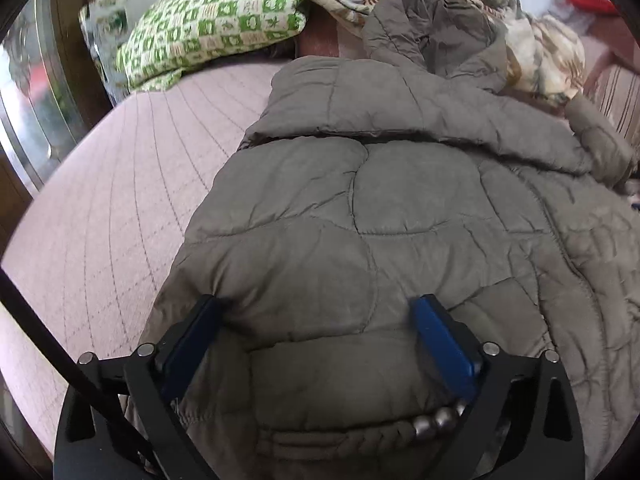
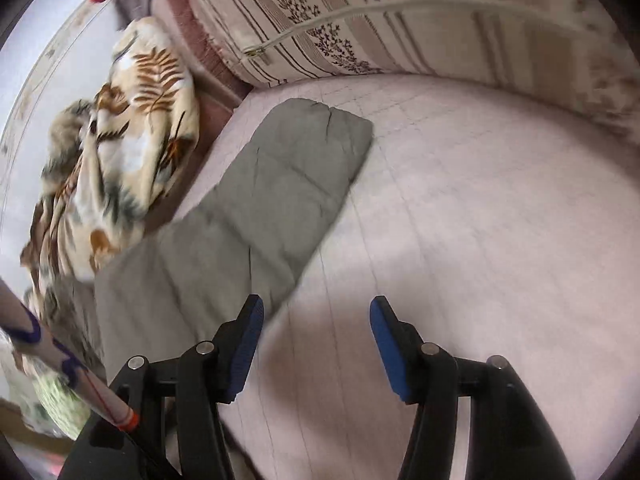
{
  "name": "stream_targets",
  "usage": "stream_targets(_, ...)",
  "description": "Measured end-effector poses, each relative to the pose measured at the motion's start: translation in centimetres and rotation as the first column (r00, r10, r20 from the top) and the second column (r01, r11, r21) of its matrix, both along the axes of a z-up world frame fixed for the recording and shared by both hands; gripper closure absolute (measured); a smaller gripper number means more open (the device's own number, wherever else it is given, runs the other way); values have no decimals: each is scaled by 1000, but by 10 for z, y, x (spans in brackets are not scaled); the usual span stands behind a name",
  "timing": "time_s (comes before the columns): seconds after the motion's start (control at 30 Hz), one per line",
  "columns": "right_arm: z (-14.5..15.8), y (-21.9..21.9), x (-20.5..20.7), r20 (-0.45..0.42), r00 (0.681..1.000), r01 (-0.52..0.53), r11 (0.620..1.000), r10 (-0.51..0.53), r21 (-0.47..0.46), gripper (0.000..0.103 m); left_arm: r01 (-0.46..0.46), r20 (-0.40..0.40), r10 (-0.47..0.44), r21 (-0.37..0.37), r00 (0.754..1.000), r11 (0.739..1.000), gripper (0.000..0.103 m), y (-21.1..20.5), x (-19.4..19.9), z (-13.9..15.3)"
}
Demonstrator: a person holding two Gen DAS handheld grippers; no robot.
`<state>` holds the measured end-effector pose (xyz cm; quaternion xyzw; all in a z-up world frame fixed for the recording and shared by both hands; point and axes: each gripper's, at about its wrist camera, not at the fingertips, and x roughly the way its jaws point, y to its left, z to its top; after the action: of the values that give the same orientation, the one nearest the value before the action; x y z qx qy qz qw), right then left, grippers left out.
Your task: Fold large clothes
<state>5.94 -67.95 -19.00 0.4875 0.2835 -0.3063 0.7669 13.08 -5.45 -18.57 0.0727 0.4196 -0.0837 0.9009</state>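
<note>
The padded grey jacket (image 1: 380,208) lies spread on the pink quilted bed (image 1: 120,208), its collar toward the far side near a green checked pillow (image 1: 208,28) and a leaf-print blanket (image 1: 540,56). The left gripper (image 1: 316,320) stands spread wide over the near hem, the padding bulging between its fingers but not pinched. The right gripper (image 2: 316,320) is released and empty over bare bed, just right of the outstretched sleeve (image 2: 280,184). The puffy filling may spring a fold back open, and a shallow bite could slip off the slick cloth.
</note>
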Motion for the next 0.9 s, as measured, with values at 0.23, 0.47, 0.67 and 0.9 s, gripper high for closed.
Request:
stream_targets(0.23,-9,-40,50,-36,998,54,998,-56,-45,68,-3,-12,3,-34,1000,999,0,5,8,-4)
stream_targets(0.47,55,-49,31,-157,982,65,967,-106,-245,96,-3,-14,2,-32,1000,999,0,4,9,-5)
stream_targets(0.67,139,-35,-11,-148,970,121,911,-193,-394,97,-5,-20,5,-27,1000,1000,0,5,9,-2)
stream_targets(0.9,233,70,23,-153,988,-79,811,-13,-579,97,-15,1,16,-128,1000,992,2,30,-5,34)
